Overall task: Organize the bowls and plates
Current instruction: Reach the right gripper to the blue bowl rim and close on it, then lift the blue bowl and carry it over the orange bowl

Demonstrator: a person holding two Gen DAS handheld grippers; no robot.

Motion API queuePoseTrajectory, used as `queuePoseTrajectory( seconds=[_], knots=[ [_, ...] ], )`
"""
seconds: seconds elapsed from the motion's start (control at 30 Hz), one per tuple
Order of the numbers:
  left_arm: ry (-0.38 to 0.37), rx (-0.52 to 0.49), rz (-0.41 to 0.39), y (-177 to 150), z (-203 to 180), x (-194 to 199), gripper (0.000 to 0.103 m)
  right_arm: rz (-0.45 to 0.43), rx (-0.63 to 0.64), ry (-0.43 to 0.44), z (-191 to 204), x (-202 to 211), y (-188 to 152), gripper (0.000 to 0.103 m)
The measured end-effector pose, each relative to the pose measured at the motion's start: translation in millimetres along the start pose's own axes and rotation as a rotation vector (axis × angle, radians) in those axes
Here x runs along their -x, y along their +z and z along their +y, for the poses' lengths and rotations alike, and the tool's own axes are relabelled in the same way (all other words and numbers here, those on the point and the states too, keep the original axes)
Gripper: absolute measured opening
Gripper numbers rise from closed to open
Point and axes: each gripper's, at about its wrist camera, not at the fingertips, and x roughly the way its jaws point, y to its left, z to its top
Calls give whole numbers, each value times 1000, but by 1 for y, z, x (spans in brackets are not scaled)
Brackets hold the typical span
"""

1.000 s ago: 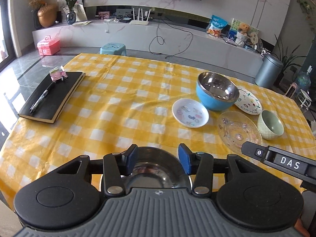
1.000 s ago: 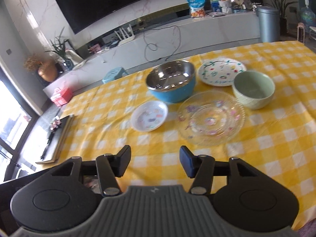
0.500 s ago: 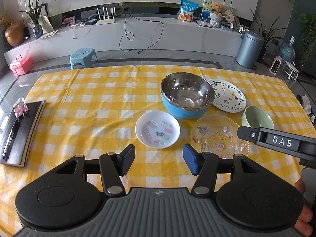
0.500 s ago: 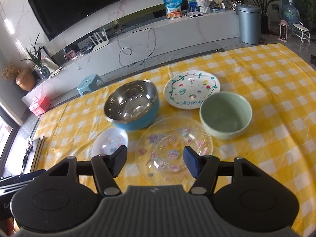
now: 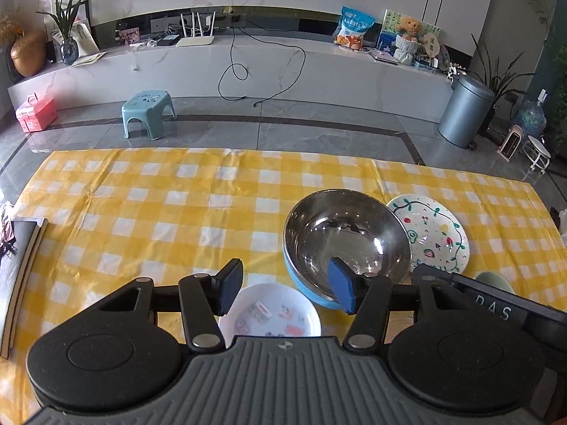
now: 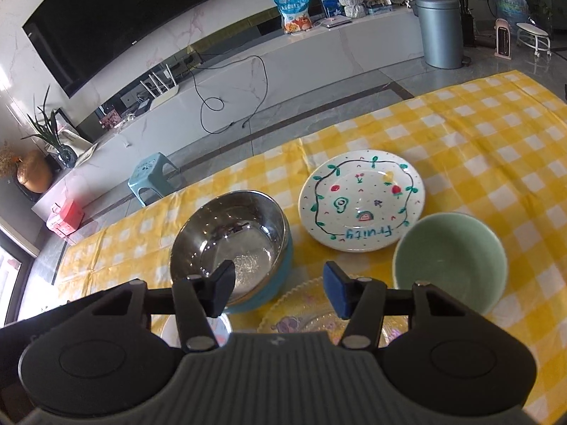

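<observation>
A steel bowl with a blue outside [image 5: 345,244] [image 6: 232,241] stands on the yellow checked tablecloth [image 5: 159,212]. Beside it lie a white painted "Fruity" plate [image 5: 434,237] [image 6: 361,200], a green bowl [image 6: 450,260] [image 5: 494,281], a clear glass plate [image 6: 304,313] and a small white sticker plate [image 5: 271,315] [image 6: 219,326]. My left gripper [image 5: 285,290] is open and empty above the small plate, by the steel bowl's near rim. My right gripper [image 6: 278,290] is open and empty above the glass plate's far edge.
A dark notebook [image 5: 16,269] lies at the table's left edge. The right gripper's body [image 5: 496,304] shows at the right in the left wrist view. Beyond the table are a blue stool [image 5: 147,113] and a grey bin [image 5: 464,111].
Both grippers have moved forward toward the dishes, which now look closer. The left view swung from the table's left side toward the steel bowl. Both stay open.
</observation>
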Motion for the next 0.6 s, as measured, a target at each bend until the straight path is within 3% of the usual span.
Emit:
queuePoseTrajectory(
  seconds=[0.2,0.3,0.5,0.6],
  knots=[
    [28,32,22,11,4,-33,66,23,-18,-18,2,-31,9,52],
    [25,35,50,13,3,-49,65,36,-32,-23,3,-44,12,46],
    [27,20,87,10,-2,-69,52,77,-50,-25,3,-66,10,36],
    [31,22,106,9,-3,-76,39,91,-58,-27,3,-74,8,29]
  ],
)
